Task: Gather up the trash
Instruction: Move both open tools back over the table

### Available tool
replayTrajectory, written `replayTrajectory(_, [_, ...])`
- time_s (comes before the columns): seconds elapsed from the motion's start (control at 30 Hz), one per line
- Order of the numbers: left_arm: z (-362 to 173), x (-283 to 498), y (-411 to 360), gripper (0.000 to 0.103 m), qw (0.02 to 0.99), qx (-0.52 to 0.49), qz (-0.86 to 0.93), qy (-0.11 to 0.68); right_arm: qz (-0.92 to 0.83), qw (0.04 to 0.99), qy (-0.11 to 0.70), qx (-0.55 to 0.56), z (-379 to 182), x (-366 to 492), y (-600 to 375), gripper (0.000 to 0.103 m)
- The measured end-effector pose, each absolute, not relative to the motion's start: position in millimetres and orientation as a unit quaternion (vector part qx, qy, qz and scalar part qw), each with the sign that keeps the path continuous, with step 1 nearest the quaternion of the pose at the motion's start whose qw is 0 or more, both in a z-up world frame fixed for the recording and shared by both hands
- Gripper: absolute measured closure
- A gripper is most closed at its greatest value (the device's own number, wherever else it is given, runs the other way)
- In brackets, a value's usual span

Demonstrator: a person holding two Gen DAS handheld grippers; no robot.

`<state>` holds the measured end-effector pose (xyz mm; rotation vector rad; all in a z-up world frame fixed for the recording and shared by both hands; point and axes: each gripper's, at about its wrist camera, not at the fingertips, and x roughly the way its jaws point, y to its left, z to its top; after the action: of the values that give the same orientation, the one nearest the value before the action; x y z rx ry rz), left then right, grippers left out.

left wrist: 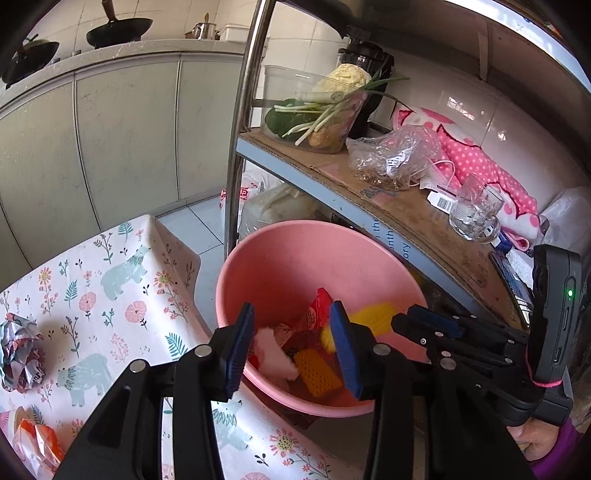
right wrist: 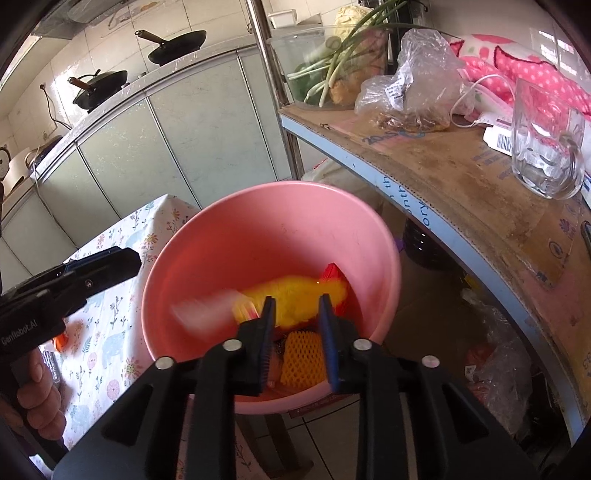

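Both grippers are black plastic with silver round bolts and ridged blue pads (left wrist: 242, 347). The left gripper (right wrist: 74, 275) reads "Genrobot.AI" in white. The right gripper (left wrist: 436, 325) carries a green light, pink cord, purple sleeve (left wrist: 561, 450).

one pink basin (left wrist: 280, 258), two yellow foam nets (left wrist: 317, 371) in it, one red wrapper (left wrist: 316, 314), two woks (left wrist: 120, 31), one glass mug (left wrist: 476, 216), one crumpled wrapper (left wrist: 20, 356) on the table

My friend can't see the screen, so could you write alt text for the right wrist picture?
A pink basin fills the middle, holding a yellow foam net, an orange net and a red wrapper, with the open right tongs poised over it. The left tongs reach in from the left above a floral tablecloth.
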<state>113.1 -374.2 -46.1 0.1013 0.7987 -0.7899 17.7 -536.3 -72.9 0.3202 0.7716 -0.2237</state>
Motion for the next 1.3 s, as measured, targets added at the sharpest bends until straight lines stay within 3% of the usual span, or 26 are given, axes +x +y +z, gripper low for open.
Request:
replayTrajectory(0.93, [1.0,86.8,-301.8,0.052,0.868,0.013,-0.347,0.354,-0.033,0.930,0.343,0.132,-29.1,0.9,-464.4,0.076])
replayTrajectory(1.07, [6.0,80.3,-280.8,0.052,0.875,0.019,-0.336,0.347,-0.010,0.931,0.342,0.128,-25.5,0.8,-446.2,0.066])
replayTrajectory(1.3, [13.3,70.9,-227.0,0.052,0.889,0.015,-0.309,0.339,0.028,0.931,0.350,0.101,-19.7,6.0,-408.6,0.066])
